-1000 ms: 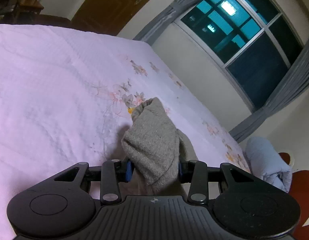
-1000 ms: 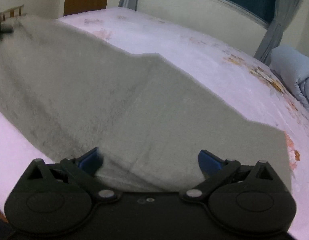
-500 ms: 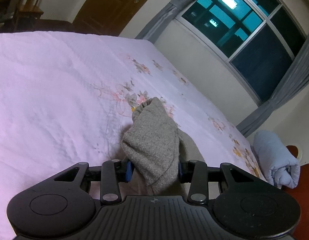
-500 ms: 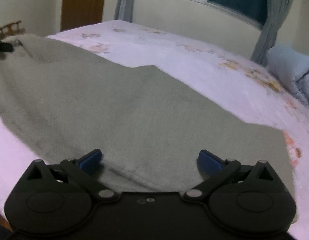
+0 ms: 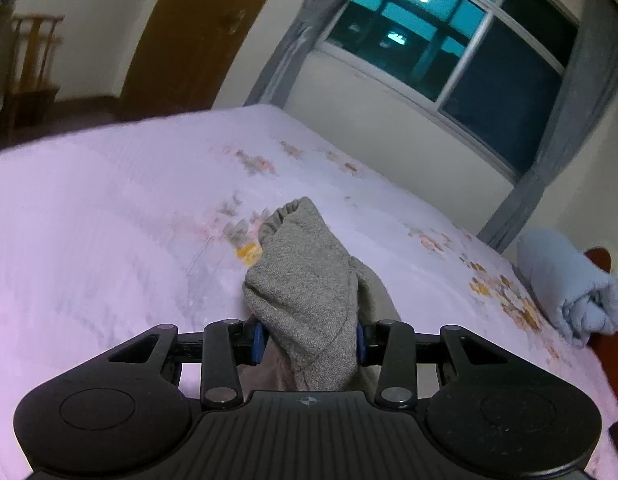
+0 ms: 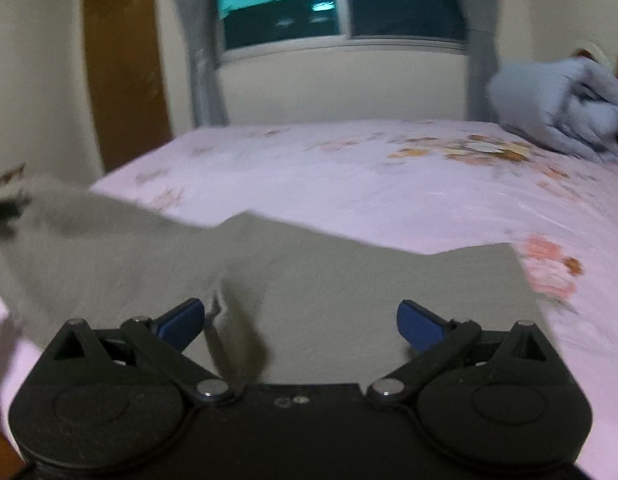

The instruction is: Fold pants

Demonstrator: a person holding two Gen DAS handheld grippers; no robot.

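The grey knit pants (image 6: 317, 280) lie spread on the pink floral bedsheet (image 6: 349, 184) in the right wrist view. My right gripper (image 6: 301, 322) is open just above their near edge, where a small ridge of cloth stands between the blue pads. My left gripper (image 5: 307, 338) is shut on a bunched end of the pants (image 5: 309, 280) and holds it up off the bed; that end shows at the far left in the right wrist view (image 6: 33, 200).
A rolled pale blue blanket (image 5: 569, 284) lies at the right end of the bed, also in the right wrist view (image 6: 561, 108). A window with grey curtains (image 5: 449, 44) and a brown door (image 5: 197, 32) stand beyond the bed. A wooden chair (image 5: 33, 56) stands far left.
Both views have tilted up, showing more wall and window. The pants have sunk flatter onto the bed in the right wrist view. The left gripper keeps its hold and the right stays open.
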